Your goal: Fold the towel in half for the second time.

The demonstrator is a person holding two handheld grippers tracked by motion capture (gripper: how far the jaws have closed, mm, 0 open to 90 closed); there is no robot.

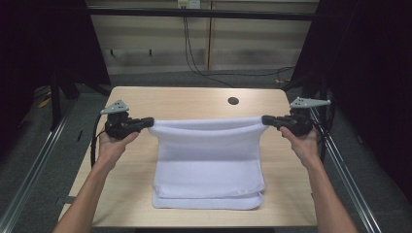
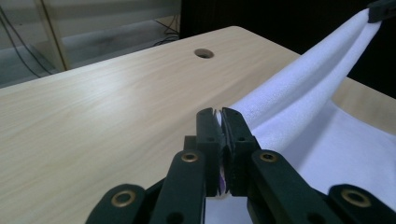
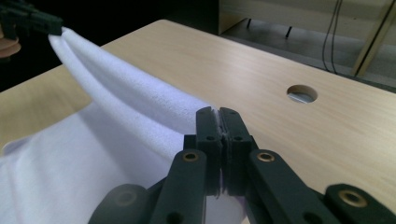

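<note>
Currently we find the white towel (image 1: 209, 160) stretched between both tools, its far edge lifted and taut, its near folded portion lying on the table (image 1: 194, 99). We note the left tool (image 1: 147, 122) clamped on the left corner and the right tool (image 1: 265, 120) clamped on the right corner. A round hole (image 1: 233, 101) sits beyond the towel.

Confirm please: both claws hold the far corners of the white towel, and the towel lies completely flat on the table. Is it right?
Not completely flat. In the high view the left claw and right claw hold the far edge of the white towel raised and stretched above the table; the near part rests folded on it.
</note>
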